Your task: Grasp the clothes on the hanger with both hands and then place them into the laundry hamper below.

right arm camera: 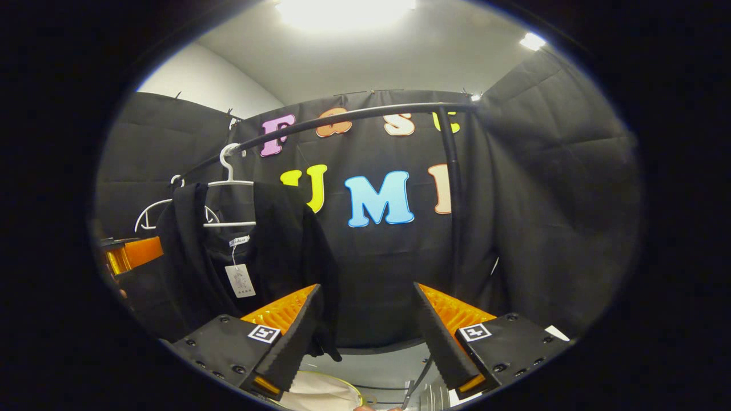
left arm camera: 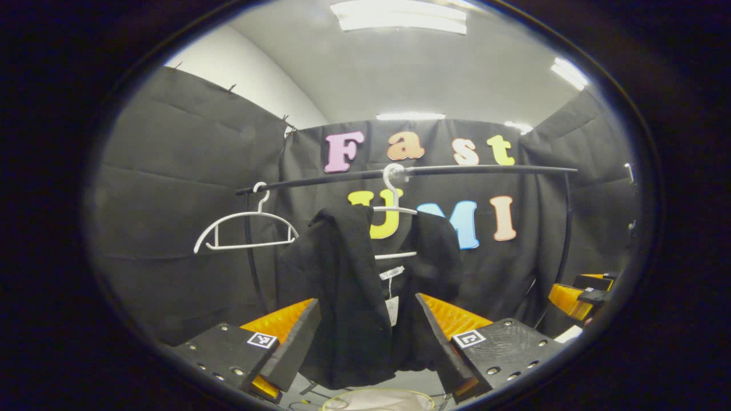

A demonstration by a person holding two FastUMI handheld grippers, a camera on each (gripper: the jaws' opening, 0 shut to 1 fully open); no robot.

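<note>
Ahead in the left gripper view, the left gripper [left arm camera: 365, 337] gapes wide, empty, before the black garment [left arm camera: 348, 285] hanging lengthwise down from its hanger [left arm camera: 394, 211]; a spare hanger [left arm camera: 245, 228] hangs beside. Right gripper view: right gripper [right arm camera: 365, 337] spread, empty, garment off left, hamper [right arm camera: 320, 394] below

The garment [left arm camera: 354, 285] between my jaws is matt black cloth, soft and slightly fuzzy. Its hanger [left arm camera: 394, 200] at the frame's centre looks like smooth white plastic, as does the bare hanger [left arm camera: 245, 228] at left. The rail [left arm camera: 457, 169] above is smooth dark metal with a dull sheen. A paper tag [right arm camera: 240, 281] hangs at lower left.
</note>
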